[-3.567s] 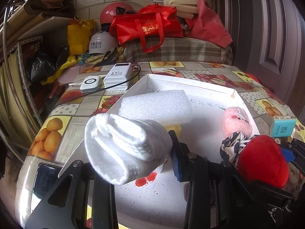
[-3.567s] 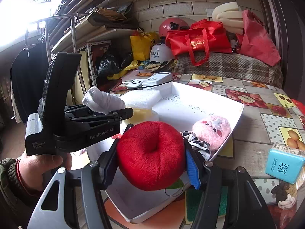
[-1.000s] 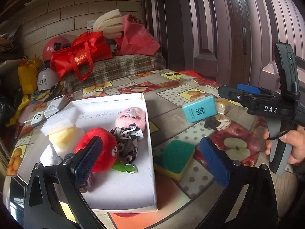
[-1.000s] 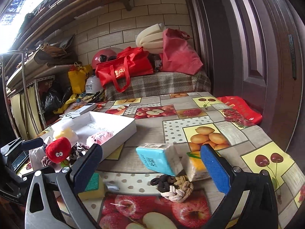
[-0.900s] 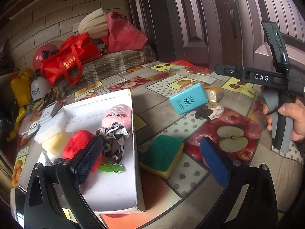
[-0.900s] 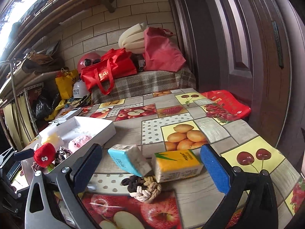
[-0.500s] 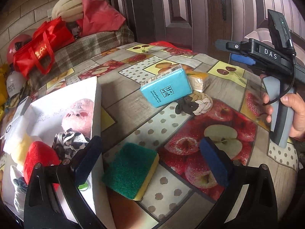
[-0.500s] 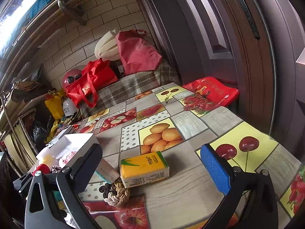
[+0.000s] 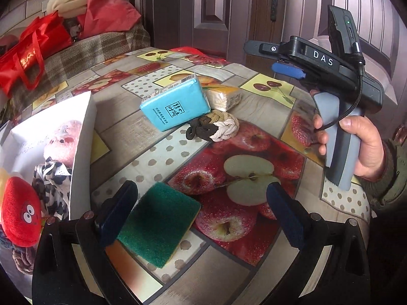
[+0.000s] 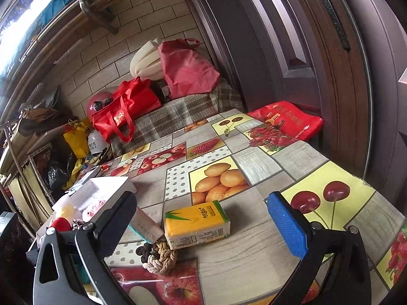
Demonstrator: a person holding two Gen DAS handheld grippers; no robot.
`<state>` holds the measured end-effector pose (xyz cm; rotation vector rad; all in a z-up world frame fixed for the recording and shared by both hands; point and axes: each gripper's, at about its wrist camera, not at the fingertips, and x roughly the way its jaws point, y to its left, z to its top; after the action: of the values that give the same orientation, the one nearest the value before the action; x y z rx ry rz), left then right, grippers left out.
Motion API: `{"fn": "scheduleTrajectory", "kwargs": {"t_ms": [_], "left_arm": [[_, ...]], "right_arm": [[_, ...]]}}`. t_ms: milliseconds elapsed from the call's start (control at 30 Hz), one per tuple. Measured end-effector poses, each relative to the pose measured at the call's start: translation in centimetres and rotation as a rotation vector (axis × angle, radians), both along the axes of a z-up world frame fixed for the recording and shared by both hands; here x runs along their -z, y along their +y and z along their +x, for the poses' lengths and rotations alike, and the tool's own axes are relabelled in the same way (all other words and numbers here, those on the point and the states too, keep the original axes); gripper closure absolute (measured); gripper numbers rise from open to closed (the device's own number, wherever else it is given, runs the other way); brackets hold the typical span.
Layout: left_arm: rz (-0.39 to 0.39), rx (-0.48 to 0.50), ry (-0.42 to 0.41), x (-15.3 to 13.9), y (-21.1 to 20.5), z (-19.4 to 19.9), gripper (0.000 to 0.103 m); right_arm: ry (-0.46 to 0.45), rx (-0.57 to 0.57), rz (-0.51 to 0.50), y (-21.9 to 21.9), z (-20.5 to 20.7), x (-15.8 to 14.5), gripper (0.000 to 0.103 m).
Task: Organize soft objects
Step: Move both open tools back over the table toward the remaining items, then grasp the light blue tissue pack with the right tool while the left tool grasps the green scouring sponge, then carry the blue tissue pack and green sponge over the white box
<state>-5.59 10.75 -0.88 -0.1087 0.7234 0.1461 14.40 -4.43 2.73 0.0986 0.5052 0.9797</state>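
1. Left wrist view: left gripper (image 9: pixel 201 207) empty, jaws wide apart. A few seconds ago it held a rolled white cloth over the white box (image 9: pixel 81 137); that cloth is no longer in it, and cannot be made out in the box now.
2. Same view: the gripper has swung away from the box and come in low toward the green sponge (image 9: pixel 159 222), which lies flat on the fruit-print table (image 9: pixel 254 101), just beside the box wall. The left finger (image 9: pixel 115 212) overlaps the sponge's near corner; contact cannot be told.
3. Box holds the red plush toy (image 9: pixel 20 218), a spotted cloth (image 9: pixel 51 180) and a pink plush (image 9: pixel 66 139). The red toy was in the right gripper earlier, so both loads look delivered.
4. Loose on the table: blue tissue pack (image 9: pixel 175 105), knotted rope toy (image 9: pixel 213 128) touching it, yellow tissue pack (image 9: pixel 223 96) behind.
5. Right wrist view: right gripper (image 10: pixel 201 223) empty, jaws wide apart, has moved toward the yellow tissue pack (image 10: pixel 197 225), which lies between the fingers but untouched.
6. Judgement: next round of pick-ups starting; sponge likely for the left, yellow pack for the right.
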Motion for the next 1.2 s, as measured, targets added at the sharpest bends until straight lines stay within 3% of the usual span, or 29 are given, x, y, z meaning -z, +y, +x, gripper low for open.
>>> {"fn": "scheduleTrajectory", "kwargs": {"t_ms": [133,267,400,567,733,833,900,933,967,1133,1200], "left_arm": [[-0.014,-0.034,0.033,0.3,1.0,-0.1,0.001],[0.024,-0.014,0.095,1.0,0.4,0.5,0.001],[0.053,-0.031,0.124,1.5,0.2,0.6,0.006],[0.048,-0.047,0.121,1.6,0.6,0.4,0.010],[0.066,-0.050,0.142,1.9,0.4,0.6,0.010],[0.070,-0.068,0.140,1.9,0.7,0.6,0.018],[0.079,-0.088,0.130,1.8,0.9,0.4,0.041],[0.077,-0.095,0.114,1.6,1.0,0.1,0.049],[0.068,-0.093,0.092,1.4,1.1,-0.3,0.056],[0.062,-0.122,-0.025,-0.1,1.4,-2.0,0.057],[0.090,-0.123,-0.069,-0.6,0.9,-2.6,0.057]], "right_arm": [[-0.001,-0.007,-0.010,0.1,0.1,0.1,0.000],[-0.018,-0.127,-0.055,2.1,-0.7,0.0,0.000],[-0.136,-0.276,-0.145,5.6,-3.5,-0.1,0.001],[-0.219,-0.326,-0.284,9.5,-5.5,0.7,0.001],[-0.172,-0.370,-0.361,11.3,-4.8,1.7,0.017],[-0.137,-0.418,-0.399,12.1,-4.7,2.4,0.046],[-0.130,-0.442,-0.410,12.3,-4.8,2.6,0.072],[-0.135,-0.452,-0.404,12.2,-5.0,2.6,0.077],[-0.148,-0.449,-0.392,11.9,-5.2,2.4,0.076],[-0.270,-0.362,-0.249,9.0,-6.5,0.5,0.077],[-0.270,-0.336,-0.198,7.9,-6.5,0.0,0.077]]}}
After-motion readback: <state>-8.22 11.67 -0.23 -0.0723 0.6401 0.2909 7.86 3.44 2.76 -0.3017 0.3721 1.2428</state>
